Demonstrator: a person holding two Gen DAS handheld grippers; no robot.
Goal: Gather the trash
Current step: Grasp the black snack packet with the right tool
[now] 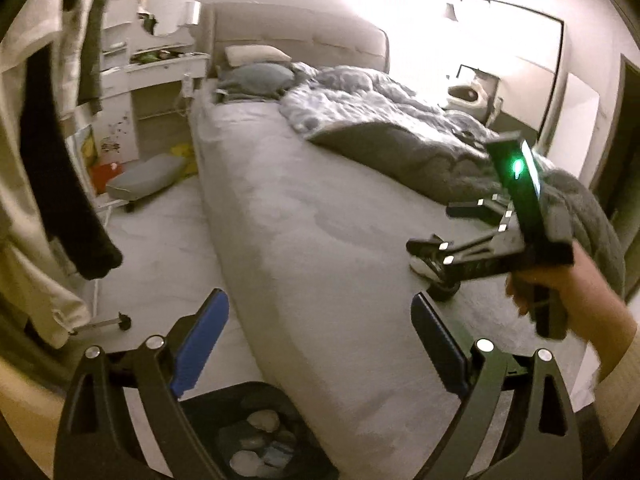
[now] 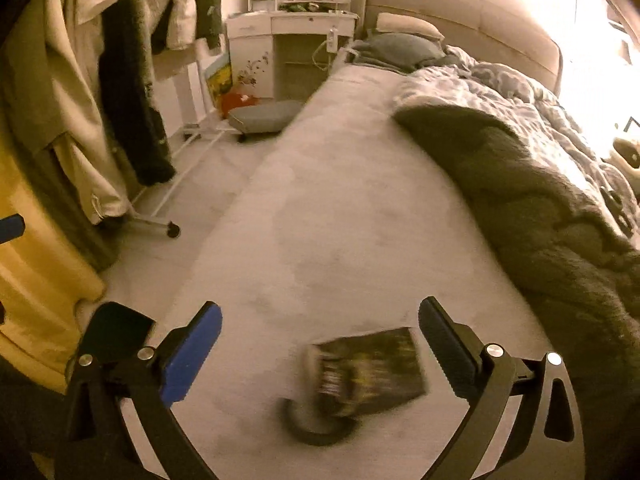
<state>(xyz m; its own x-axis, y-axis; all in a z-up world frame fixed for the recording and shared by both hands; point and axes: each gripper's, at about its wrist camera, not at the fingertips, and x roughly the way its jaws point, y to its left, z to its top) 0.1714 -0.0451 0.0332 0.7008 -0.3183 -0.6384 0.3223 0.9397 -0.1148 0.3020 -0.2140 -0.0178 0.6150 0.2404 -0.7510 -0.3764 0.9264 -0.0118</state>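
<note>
- Trash on the grey bed sheet (image 2: pixel 320 208) shows as a dark, yellow-printed flat packet (image 2: pixel 372 364), badly blurred, so its print cannot be read; it lies between the wide-spread blue-padded fingers of the right gripper (image 2: pixel 320 340), touching neither pad.
- Beneath the packet's near edge sits a dark round ring-like object (image 2: pixel 316 420), smeared by motion; what it is cannot be told.
- From the left wrist view, the right gripper (image 1: pixel 436 232) is seen from the side over the bed, held in a hand (image 1: pixel 568 300) with a pale sleeve, a green light glowing on its body; its fingers hide most of the packet, and only a whitish scrap (image 1: pixel 420 266) and the dark round object (image 1: pixel 444 290) show under them.
- The left gripper (image 1: pixel 320 332) stands wide open with nothing between its blue pads, over the bed's edge and the pale floor (image 1: pixel 160 248).
- A black bin bag (image 1: pixel 256 432) is cut off at the bottom edge of the left wrist view, partly hidden by the gripper's frame; pale crumpled pieces (image 1: pixel 262 422) lie inside it, too blurred to identify.
- A rumpled grey patterned duvet (image 2: pixel 500 92) and a dark fleece blanket (image 2: pixel 540 208) cover the bed's far side.
- Hanging clothes (image 2: pixel 120 80) on a rail crowd the left side, their tops cut off.
- Glare from the upper right washes out that corner of the room.
</note>
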